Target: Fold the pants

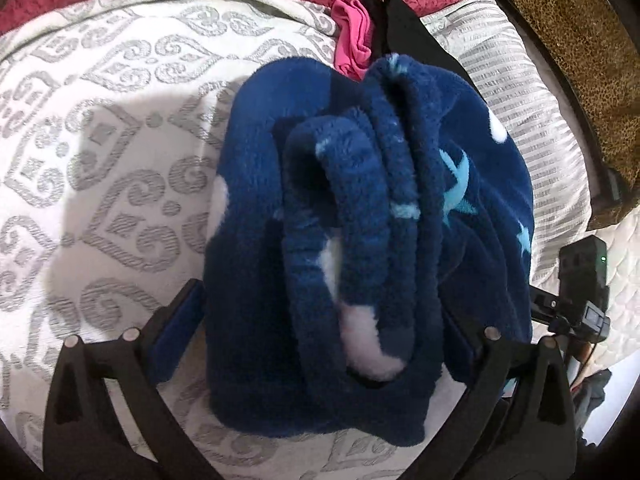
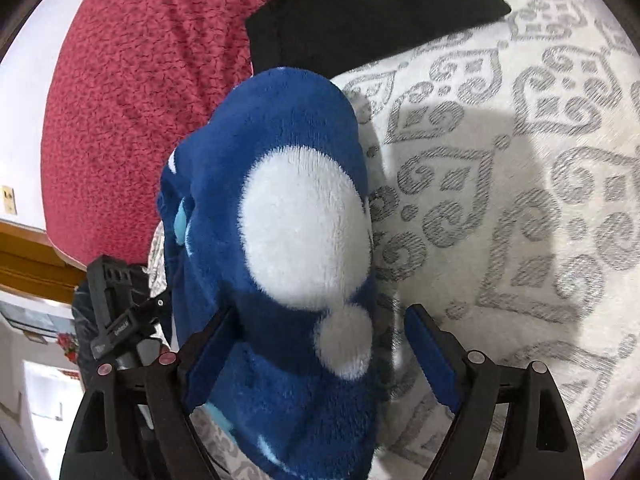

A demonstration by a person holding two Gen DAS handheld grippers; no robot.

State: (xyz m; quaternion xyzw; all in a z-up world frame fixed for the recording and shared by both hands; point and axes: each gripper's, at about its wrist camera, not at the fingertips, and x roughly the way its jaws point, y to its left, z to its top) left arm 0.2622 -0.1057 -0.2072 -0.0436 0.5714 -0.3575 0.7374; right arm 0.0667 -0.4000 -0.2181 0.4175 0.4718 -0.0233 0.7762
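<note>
Left gripper [image 1: 320, 320] spreads wide around folded blue pants [image 1: 360, 220]; right gripper [image 2: 316, 356] gapes too, angled down over the bed [image 2: 520, 200].

Pants [image 1: 360, 220] hide left gripper's [image 1: 324, 320] right pad; black garment [image 2: 360, 12] cut off at top edge.

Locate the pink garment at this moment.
In the left wrist view the pink garment lies at top centre on the patterned bedspread, just beyond the folded blue fleece pants and beside a black garment.
</note>
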